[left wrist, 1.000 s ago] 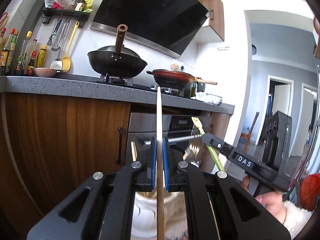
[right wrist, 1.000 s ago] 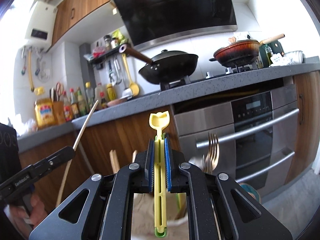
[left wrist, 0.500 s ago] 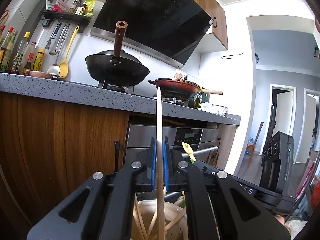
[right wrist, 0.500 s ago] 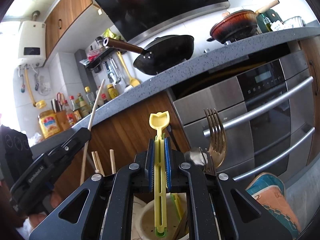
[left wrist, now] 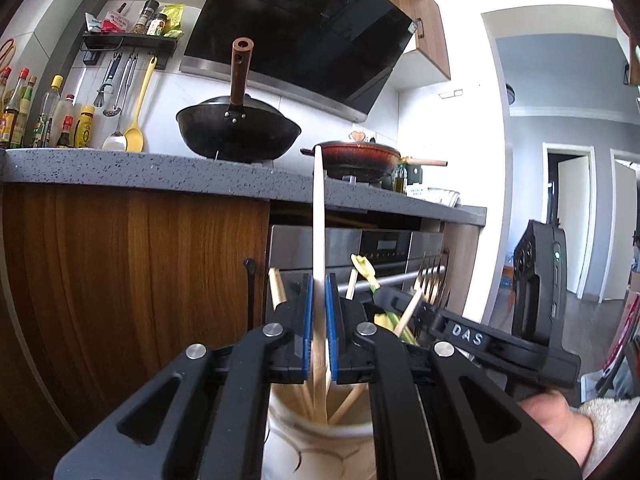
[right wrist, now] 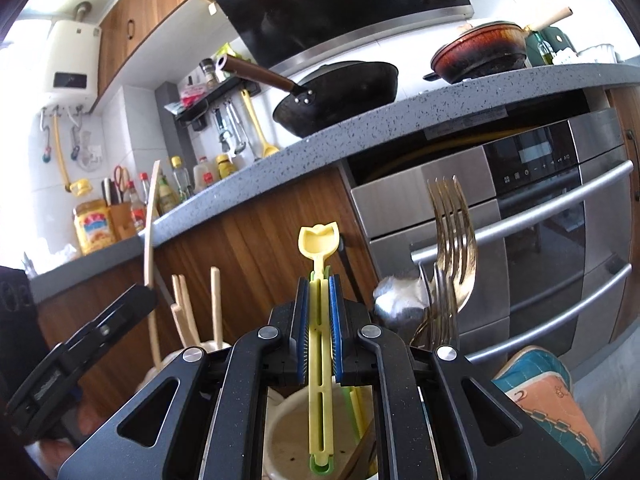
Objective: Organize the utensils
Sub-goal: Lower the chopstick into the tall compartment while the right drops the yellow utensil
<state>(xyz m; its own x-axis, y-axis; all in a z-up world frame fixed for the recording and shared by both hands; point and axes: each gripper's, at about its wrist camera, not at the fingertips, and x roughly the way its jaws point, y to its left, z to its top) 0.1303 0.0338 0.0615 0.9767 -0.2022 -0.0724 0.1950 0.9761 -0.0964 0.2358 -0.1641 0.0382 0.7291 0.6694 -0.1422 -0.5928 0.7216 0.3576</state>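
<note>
Chopstick pinched, left fingers | yellow utensil pinched, right | grey speckled countertop

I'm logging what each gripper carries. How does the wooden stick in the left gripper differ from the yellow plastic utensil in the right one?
The wooden stick is plain, pale and slim, with a blunt end; the yellow plastic utensil is bright, slotted and ends in a tulip-shaped tip. The stick reaches far above the left gripper; the utensil ends just above the right gripper. Both stand upright, clamped between blue pads, lower ends over a cream holder.
</note>
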